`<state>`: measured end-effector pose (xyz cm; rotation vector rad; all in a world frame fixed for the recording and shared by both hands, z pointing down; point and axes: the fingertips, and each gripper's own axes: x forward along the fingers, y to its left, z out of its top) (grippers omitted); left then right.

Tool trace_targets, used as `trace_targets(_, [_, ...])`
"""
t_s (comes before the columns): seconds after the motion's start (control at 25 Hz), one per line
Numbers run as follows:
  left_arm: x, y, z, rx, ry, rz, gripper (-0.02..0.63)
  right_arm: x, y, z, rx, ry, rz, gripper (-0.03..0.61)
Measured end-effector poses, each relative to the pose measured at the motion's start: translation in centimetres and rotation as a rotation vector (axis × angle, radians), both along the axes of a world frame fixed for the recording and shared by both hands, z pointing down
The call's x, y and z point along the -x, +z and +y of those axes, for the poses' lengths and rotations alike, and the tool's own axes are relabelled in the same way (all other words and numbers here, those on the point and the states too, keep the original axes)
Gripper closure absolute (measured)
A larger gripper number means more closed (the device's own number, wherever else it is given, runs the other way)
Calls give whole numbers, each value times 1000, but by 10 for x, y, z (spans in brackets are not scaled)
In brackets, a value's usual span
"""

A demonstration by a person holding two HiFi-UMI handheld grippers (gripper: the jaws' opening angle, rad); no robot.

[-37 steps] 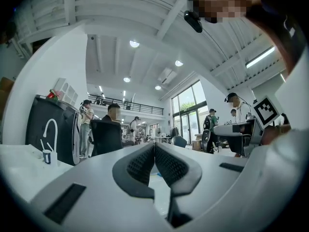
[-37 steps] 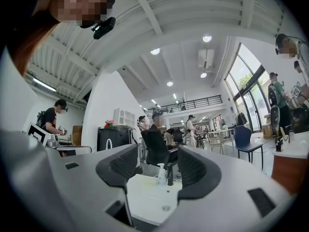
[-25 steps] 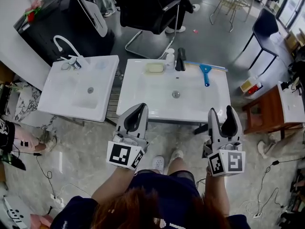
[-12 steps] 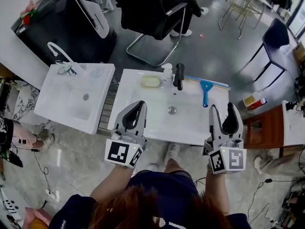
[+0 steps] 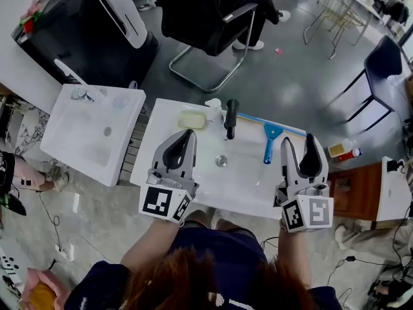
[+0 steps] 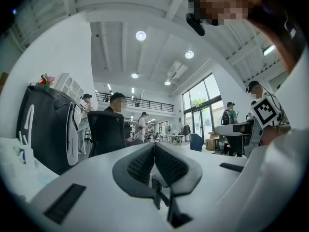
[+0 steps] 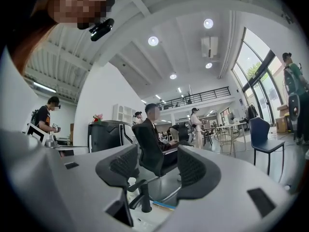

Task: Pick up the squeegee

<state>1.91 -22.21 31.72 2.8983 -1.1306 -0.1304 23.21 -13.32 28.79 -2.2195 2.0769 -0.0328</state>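
The squeegee [image 5: 269,141], with a blue handle and a long thin blade, lies on the back right rim of the white sink [image 5: 248,176]. My right gripper [image 5: 299,146] hovers open over the sink's front right corner, a little right of and nearer than the squeegee handle, with nothing between its fingers. In the right gripper view the jaws [image 7: 157,159] stand apart, and a strip of the squeegee [image 7: 164,205] shows low between them. My left gripper [image 5: 185,137] is shut and empty over the sink's left part; its pads meet in the left gripper view [image 6: 154,148].
A black faucet [image 5: 230,117], a white bottle [image 5: 213,106] and a yellowish soap [image 5: 191,120] stand along the sink's back edge. A second white sink [image 5: 90,131] sits to the left. A black chair [image 5: 206,18] is behind, and a wooden side table [image 5: 352,179] to the right.
The sink and squeegee have slid lower and leftward in the head view, so both grippers now lie over the basin. The jaws of both grippers have kept their states.
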Motion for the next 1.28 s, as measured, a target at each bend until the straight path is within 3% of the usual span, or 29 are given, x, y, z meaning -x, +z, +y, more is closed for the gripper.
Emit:
trace_targets(0.28, [-21, 7, -21, 19, 11, -12, 594, -17, 10, -24, 25, 1, -20, 311])
trace_targets(0.64, [-50, 15, -58, 35, 90, -28, 594, -32, 27, -58, 69, 60, -50, 311])
trace_targets(0.8, [-66, 14, -75, 50, 86, 31, 594, -41, 44, -68, 96, 78, -62, 311])
trace_targets(1.08, [-80, 44, -89, 89, 93, 13, 594, -59, 92, -80, 168, 111, -83, 308])
trace_targets(1.28, [-92, 72, -100, 122, 103, -19, 594, -79, 158, -90, 299, 164, -103, 302])
